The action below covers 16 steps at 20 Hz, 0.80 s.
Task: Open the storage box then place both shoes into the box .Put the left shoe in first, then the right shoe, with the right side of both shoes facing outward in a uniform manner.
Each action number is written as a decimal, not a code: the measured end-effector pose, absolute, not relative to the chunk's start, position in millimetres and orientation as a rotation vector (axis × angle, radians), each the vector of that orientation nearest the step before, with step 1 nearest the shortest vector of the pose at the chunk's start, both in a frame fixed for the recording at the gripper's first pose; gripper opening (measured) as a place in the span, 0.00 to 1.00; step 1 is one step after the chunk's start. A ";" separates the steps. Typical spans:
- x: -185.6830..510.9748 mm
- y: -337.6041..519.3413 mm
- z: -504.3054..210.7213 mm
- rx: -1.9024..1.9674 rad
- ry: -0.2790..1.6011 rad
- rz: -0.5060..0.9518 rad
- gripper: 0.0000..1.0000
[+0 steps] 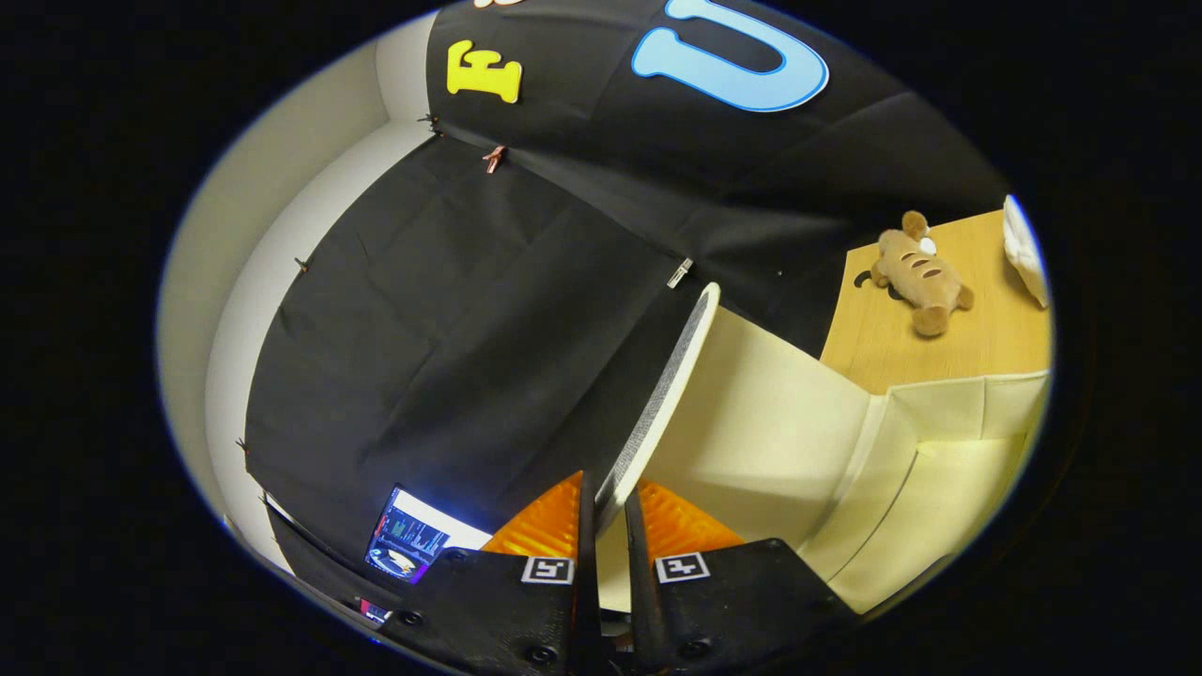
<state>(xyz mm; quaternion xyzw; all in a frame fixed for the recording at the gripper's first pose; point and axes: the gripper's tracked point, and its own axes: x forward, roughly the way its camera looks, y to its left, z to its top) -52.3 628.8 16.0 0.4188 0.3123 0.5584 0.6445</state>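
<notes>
Your gripper [606, 512] has both fingers pinched on the thin, flat lid [669, 385] of the storage box [845, 460], lid tipped up on edge. The box's smooth cream walls look like fabric, hard to say. A fuzzy plush toy [920, 272] lies on the wooden table [986, 338] beyond.

No readable text or labels anywhere.
</notes>
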 end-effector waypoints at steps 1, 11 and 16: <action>-50.4 629.9 14.3 0.934 0.703 1.266 0.21; -42.6 621.1 -1.9 0.827 0.657 1.184 0.93; -44.0 593.1 -12.7 0.778 0.640 1.141 0.96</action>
